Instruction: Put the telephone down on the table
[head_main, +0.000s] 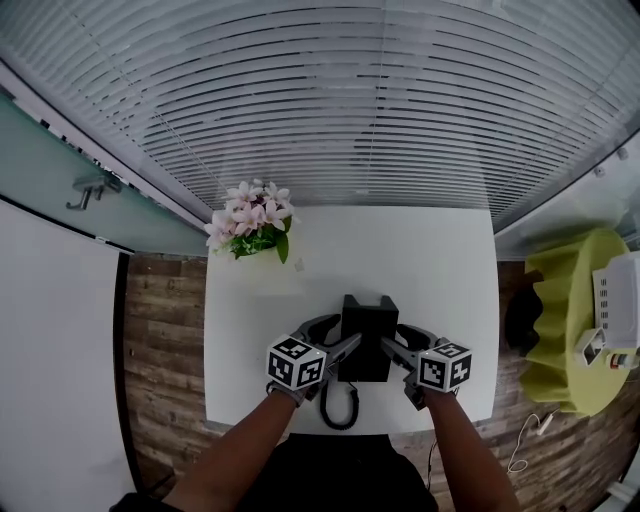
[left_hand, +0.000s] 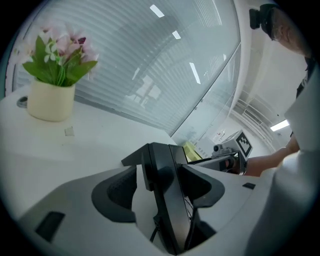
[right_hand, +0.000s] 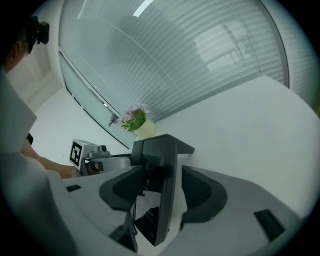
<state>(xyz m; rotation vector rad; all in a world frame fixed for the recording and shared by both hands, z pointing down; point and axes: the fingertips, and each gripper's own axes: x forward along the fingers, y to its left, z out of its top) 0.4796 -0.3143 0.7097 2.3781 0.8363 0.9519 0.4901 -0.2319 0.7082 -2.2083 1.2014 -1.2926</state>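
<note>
A black telephone (head_main: 367, 335) stands on its base on the white table (head_main: 440, 260), near the front edge, its coiled cord (head_main: 340, 405) hanging toward me. My left gripper (head_main: 345, 332) reaches in from its left side and my right gripper (head_main: 392, 336) from its right. In the left gripper view the telephone (left_hand: 165, 165) sits between the jaws of the left gripper (left_hand: 161, 190), with white table showing between it and the left pad. In the right gripper view the telephone (right_hand: 165, 150) is between the jaws of the right gripper (right_hand: 162, 190), a narrow gap at the right pad.
A cream pot of pink flowers (head_main: 252, 228) stands at the table's far left corner, with a small scrap (left_hand: 69, 131) near it. Window blinds rise behind the table. A yellow-green seat (head_main: 570, 320) holding a white device (head_main: 620, 300) is off the right side. Wooden floor flanks the table.
</note>
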